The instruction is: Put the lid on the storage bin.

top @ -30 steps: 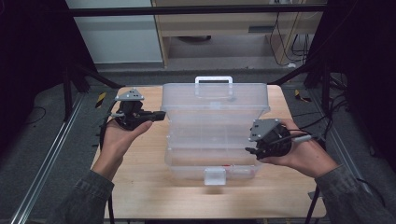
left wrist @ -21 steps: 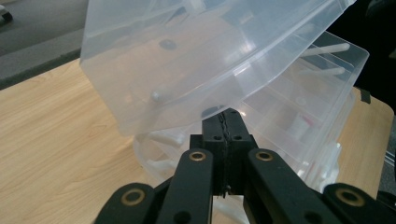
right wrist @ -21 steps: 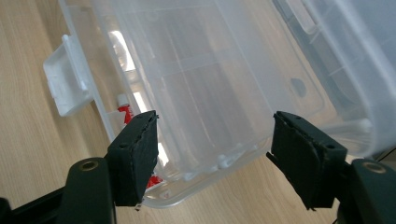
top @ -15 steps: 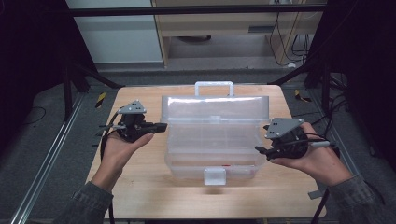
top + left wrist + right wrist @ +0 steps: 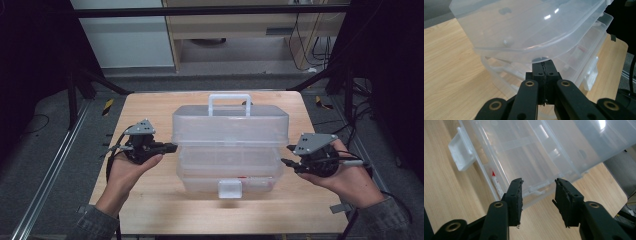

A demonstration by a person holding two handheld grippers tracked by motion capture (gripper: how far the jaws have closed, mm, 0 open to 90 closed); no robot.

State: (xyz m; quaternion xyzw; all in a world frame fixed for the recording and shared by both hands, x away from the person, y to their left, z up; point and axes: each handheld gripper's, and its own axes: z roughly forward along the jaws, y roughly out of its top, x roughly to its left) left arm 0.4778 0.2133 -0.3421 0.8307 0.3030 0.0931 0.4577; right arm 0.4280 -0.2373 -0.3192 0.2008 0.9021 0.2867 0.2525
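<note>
Wooden counter (image 5: 150, 210), dark room beyond. Clear plastic organizer box (image 5: 230, 165) sits mid-counter, its lid (image 5: 230, 125) raised and tilted (white carry handle (image 5: 229, 98) up top, white latch (image 5: 230, 189) at the near edge). Left gripper (image 5: 172, 147): jaws pressed together, tips under the lid's left rim. Right gripper (image 5: 286, 161): jaws apart, empty, just beside the box's right side.

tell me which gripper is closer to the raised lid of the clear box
Left. The left gripper has its shut jaws right under the lid edge; the right gripper, jaws open, sits apart beside the box.
</note>
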